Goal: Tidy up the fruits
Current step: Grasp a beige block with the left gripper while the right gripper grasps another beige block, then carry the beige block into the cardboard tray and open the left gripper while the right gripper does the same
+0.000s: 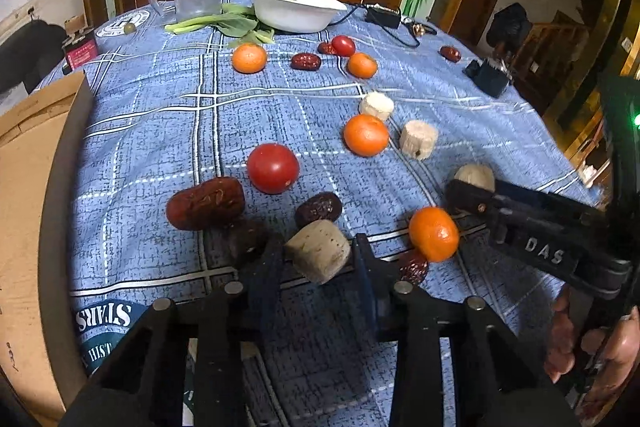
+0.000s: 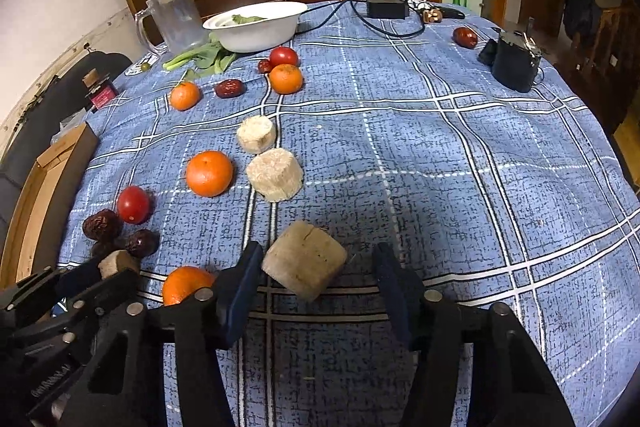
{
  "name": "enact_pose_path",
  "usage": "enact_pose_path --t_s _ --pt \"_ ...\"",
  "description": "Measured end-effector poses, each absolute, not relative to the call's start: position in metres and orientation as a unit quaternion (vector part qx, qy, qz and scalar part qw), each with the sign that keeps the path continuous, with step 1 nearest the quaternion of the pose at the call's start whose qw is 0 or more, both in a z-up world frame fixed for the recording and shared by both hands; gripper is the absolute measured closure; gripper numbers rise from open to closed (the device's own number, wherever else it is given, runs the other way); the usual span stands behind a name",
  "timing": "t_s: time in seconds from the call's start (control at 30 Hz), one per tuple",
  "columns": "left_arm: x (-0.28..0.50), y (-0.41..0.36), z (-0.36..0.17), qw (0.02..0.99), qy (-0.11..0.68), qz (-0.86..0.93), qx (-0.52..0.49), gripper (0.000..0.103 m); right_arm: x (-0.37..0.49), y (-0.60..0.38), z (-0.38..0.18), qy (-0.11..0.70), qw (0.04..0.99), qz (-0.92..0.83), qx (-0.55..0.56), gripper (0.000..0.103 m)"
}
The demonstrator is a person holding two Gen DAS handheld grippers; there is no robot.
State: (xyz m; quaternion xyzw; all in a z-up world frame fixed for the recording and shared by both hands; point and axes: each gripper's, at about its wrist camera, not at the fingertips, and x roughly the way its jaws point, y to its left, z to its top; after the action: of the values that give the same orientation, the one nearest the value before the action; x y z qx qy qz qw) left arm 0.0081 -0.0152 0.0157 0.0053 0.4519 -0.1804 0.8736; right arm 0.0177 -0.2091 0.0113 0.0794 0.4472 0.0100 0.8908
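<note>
Both tongs sit at the near edge of the desk (image 2: 480, 167), each pointing down at its own piece, so what matters is how each piece lies w/ respect to the pads.

L tongs (image 1: 318, 247): narrowed right down around the pale chunk (image 1: 318, 257). It fills the gap and both pads look pressed on its sides, so we read it as gripped. It's a short cylinder, tilted, w/ a dotted cut end facing the far right. It's dead centre, no sideways correction needed.

R tongs (image 2: 318, 251): about half open around the tan chunk (image 2: 306, 259), not gripped. The chunk sits off-centre. Its left side is touching or just beside the left pad, w/ a clear gap to the right pad. It looks tipped up on one edge, so we can't tell its long axis for sure. We reckon the closing pads may nudge or roll it before they bite.

A mandarin (image 1: 434, 234) lies btw the two tongs, nearer the R tongs, w/ a dark date just beside it. Other fruit is spread toward the desk centre and far edge, e.g. a tomato (image 1: 273, 168) and a red date (image 1: 206, 203).

The cardboard box (image 1: 24, 187) is at the desk's left edge, nearest the L tongs. The white bowl (image 1: 294, 9) is at the far edge, well apart from both. Which one takes the chunks we can't tell.
</note>
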Motion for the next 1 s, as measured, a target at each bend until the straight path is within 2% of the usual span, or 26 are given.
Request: enact_pose_path --t_s 0.1,0.33,0.57,1.0 --pt "0.006 -0.016 0.015 0.878 0.445 -0.177 0.008 0.072 0.017 -0.206 0.011 0.444 0.892 0.024 0.083 0.060" --pt "-0.001 -0.010 0.024 0.882 0.439 -0.172 0.002 0.072 0.011 -0.205 0.015 0.436 0.896 0.024 0.085 0.060" --pt "-0.028 0.009 0.053 0.899 0.414 -0.145 -0.001 0.072 -0.006 -0.201 0.042 0.411 0.907 0.027 0.089 0.060" --pt "-0.056 0.117 0.089 0.924 0.377 -0.045 -0.045 0.072 -0.033 -0.092 0.079 0.388 0.913 0.119 0.038 0.059"
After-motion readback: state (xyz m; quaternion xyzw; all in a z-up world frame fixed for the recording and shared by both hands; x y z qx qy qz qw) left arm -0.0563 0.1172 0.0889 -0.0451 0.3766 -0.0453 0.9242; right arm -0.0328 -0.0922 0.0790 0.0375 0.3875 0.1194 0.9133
